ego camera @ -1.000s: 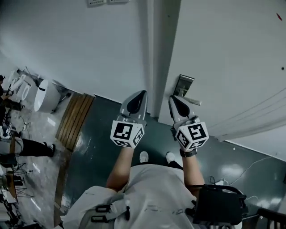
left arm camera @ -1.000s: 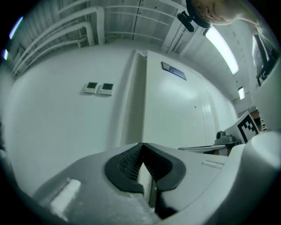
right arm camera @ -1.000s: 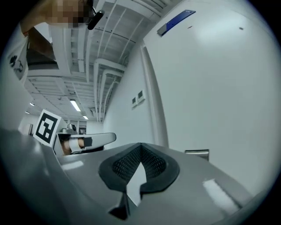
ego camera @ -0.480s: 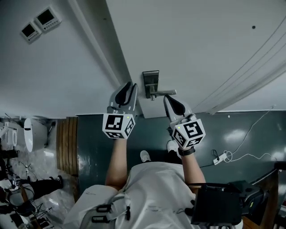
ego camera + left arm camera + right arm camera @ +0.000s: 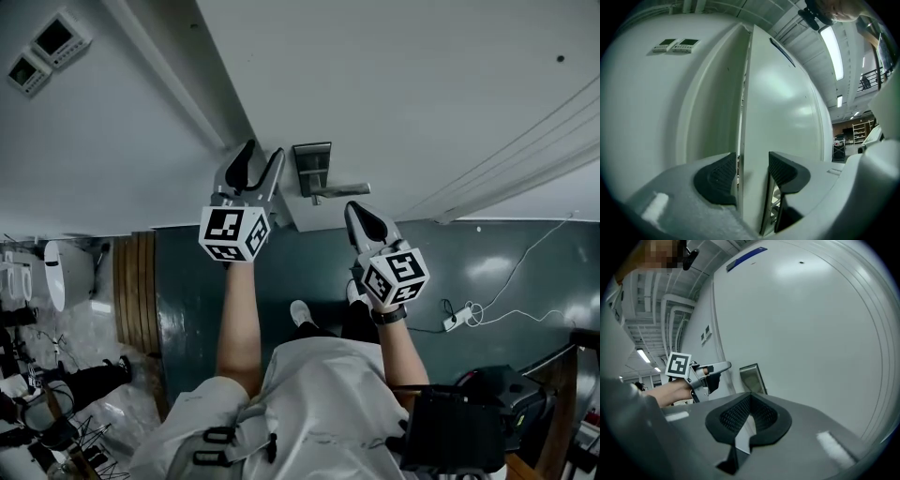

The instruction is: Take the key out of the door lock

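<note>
The left gripper (image 5: 262, 159) had its jaws spread wide and opening. In the left gripper view (image 5: 752, 171) the pale edge of the door (image 5: 754, 140) ran up through the gap between the two dark pads; nothing else stood between them. Whether either pad touched that edge I couldn't tell. The gripper was lifted high, tips at the door's edge just left of the lock plate (image 5: 311, 167). Its marker cube (image 5: 232, 232) faced back toward the person, and the bare left forearm (image 5: 236, 319) was stretched nearly straight up to it.

The right gripper (image 5: 359, 217) sat lower, clenched tight with nothing in it (in its own view (image 5: 749, 416) the ribbed pads met with no gap). It pointed up at the door from just below the lever handle (image 5: 339, 190), the right forearm (image 5: 398, 342) bent and held closer to the body.

The key itself I couldn't make out in any view. The lock plate stood on the white door (image 5: 422, 84) above the lever, between the two grippers.

Further out were the wall with two small control panels (image 5: 42, 47), the dark green floor (image 5: 281, 267), and a white power strip (image 5: 457, 317) lying to the right.
</note>
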A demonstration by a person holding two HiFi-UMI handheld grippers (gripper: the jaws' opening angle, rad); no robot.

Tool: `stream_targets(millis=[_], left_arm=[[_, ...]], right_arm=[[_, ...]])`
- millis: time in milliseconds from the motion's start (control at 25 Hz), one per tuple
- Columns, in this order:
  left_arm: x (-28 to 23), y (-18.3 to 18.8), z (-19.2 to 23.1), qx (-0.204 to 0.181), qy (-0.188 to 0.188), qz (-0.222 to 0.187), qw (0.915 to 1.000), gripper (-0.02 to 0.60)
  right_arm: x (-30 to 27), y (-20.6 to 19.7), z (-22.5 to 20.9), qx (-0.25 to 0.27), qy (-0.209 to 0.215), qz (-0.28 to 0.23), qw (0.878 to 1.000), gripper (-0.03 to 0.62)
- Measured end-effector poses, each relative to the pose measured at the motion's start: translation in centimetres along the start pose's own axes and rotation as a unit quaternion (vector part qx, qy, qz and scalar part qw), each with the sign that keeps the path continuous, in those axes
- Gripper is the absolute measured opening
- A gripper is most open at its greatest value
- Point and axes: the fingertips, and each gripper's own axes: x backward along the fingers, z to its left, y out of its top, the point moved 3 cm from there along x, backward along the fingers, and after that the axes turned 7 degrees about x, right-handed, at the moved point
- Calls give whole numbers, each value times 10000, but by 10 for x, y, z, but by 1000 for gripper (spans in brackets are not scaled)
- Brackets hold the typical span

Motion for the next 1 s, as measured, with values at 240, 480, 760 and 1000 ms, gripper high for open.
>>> stream_targets(millis=[240,480,760,1000], left_arm=[[-5,-11,7,26,76,31,10000,110],[-5,-10,8,17,-44,150,9999,99],[-4,-9,7,-12,-12,78,10000,97],[-2,-11,6,40,3,62,10000,97]], right_arm=[[-20,-58,1,-1107,328,225,9931,6],[-37,-100,-12,-1858,300,552,9806,8],[-70,-138,-14,-3519,789,485,9315,362],[-95,-155,-27,-4671,832,21,8803,301]])
